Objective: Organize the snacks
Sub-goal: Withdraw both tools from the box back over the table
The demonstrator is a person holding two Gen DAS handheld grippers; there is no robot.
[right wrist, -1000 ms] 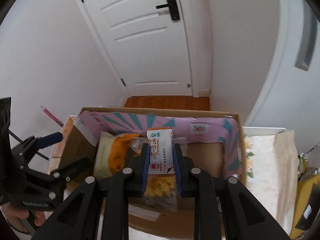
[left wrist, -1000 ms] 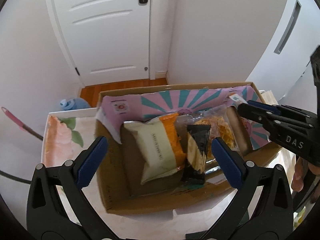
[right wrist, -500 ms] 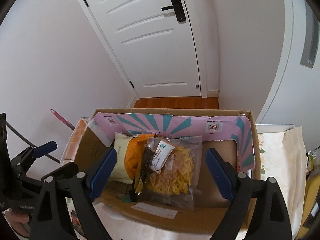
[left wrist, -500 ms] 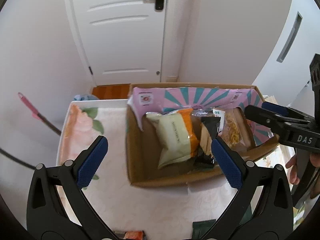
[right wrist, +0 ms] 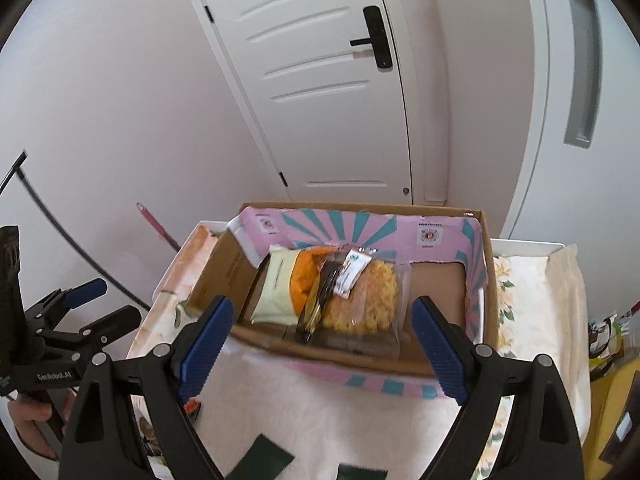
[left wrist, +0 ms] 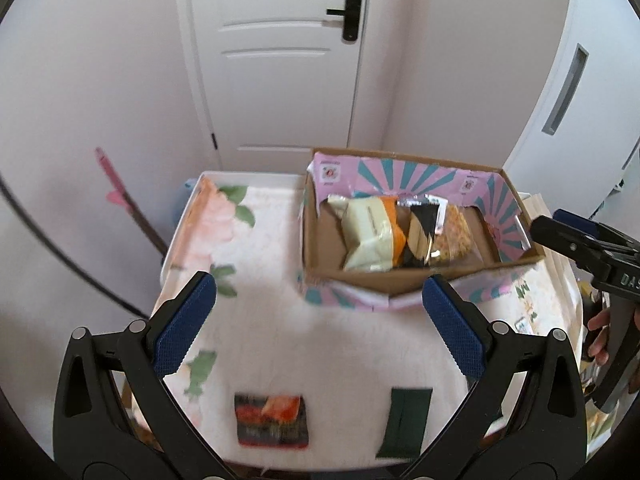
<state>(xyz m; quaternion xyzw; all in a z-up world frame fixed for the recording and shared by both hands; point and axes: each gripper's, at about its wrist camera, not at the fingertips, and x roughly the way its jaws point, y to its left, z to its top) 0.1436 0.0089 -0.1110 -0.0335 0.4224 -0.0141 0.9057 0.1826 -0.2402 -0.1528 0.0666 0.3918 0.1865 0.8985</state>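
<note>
Left tongs [left wrist: 318, 322] spread wide, blue pads [left wrist: 184, 322] gripping nothing, hanging above the floral-clothed tabletop [left wrist: 264, 320]. Right tongs [right wrist: 320, 346] likewise wide apart and empty, poised just in front of the cardboard box [right wrist: 486, 280].

Below the left tongs, near the front edge of the tabletop: a dark snack packet with an orange-red print [left wrist: 272, 420], lying flat. To its right, well apart from it: a dark green packet [left wrist: 406, 422], also flat. Both blurred, lettering unreadable. In the right wrist view, dark green packets [right wrist: 266, 458] at the bottom edge, only partly in frame.

Farther out, the cardboard box [left wrist: 400, 280] on the far right part of the tabletop, flaps open, pink and teal sunburst lining inside. Within it, side by side and touching: a pale cream packet [right wrist: 280, 286] at the left, an orange packet [right wrist: 306, 286] tucked against it, a black packet [right wrist: 320, 300] on edge in the middle, and a clear bag of yellow snacks [right wrist: 368, 300] at the right with a white label on top. Bare cardboard floor at the right end of the box.

Beyond the tabletop: a white door [left wrist: 276, 60] with a black handle [left wrist: 350, 12], and pale walls.
</note>
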